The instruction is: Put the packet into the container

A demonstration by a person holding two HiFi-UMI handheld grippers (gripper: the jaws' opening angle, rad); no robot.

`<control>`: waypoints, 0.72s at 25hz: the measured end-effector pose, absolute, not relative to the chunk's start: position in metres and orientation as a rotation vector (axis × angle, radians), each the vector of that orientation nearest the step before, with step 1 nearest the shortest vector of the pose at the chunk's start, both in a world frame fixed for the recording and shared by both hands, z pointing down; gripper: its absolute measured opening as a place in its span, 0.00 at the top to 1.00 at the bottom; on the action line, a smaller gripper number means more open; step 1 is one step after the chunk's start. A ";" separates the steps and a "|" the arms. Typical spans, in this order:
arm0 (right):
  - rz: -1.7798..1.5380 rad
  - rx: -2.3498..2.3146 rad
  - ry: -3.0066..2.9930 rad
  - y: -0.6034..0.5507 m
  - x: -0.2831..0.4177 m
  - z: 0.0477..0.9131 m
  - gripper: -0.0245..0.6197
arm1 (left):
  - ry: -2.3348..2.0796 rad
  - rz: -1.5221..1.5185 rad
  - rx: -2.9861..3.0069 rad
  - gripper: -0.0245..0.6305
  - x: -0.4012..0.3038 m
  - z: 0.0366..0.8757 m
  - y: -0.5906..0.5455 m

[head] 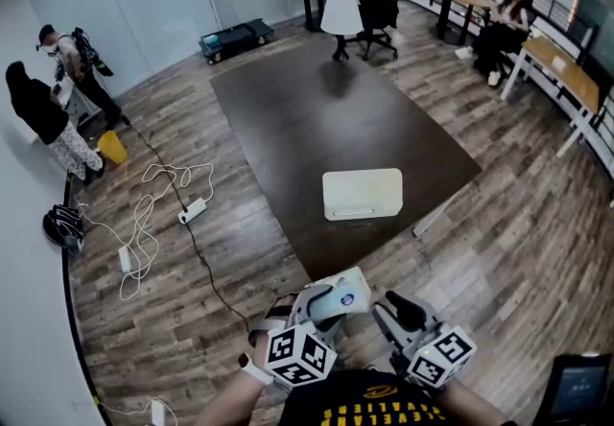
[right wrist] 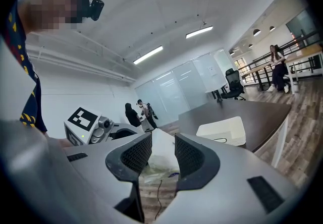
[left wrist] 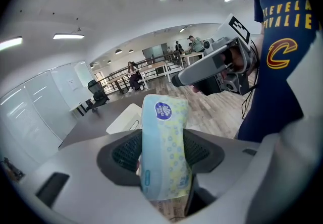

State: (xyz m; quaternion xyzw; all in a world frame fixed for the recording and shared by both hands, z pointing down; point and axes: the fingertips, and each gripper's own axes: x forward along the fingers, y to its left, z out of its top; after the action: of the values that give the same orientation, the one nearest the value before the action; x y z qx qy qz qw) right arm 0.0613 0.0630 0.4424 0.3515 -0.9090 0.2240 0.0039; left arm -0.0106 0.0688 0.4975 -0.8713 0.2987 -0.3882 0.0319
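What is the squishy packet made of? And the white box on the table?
The packet looks like thin plastic film: glossy, printed, creased where the left gripper squeezes it. The container looks like hard matte plastic, plain white with rounded corners, though that's only a guess.

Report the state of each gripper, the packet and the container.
left gripper: shut on the packet.
packet: clamped between the left jaws, not yet in the container.
right gripper: jaws apart, gripping nothing.
container: resting on the table, apart from both grippers.
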 end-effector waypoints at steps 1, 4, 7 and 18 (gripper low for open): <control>0.689 1.109 -2.847 0.056 0.056 0.441 0.76 | 0.904 -1.190 -2.685 0.60 -0.014 0.497 0.062; 0.623 1.105 -2.836 0.039 0.042 0.439 0.76 | 0.848 -1.194 -2.687 0.60 -0.024 0.501 0.045; 0.444 1.008 -2.804 0.031 0.025 0.440 0.76 | 0.789 -1.229 -2.687 0.60 -0.035 0.511 0.034; -0.275 0.487 -2.405 0.000 -0.005 0.488 0.50 | 0.599 -1.351 -2.639 0.60 -0.044 0.531 -0.010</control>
State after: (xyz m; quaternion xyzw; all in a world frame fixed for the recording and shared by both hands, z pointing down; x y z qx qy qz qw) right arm -0.0053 0.0002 0.4878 0.1861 -0.9194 -0.1051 0.3301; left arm -0.0436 -0.0101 0.5306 -0.8711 0.1976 -0.4458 0.0584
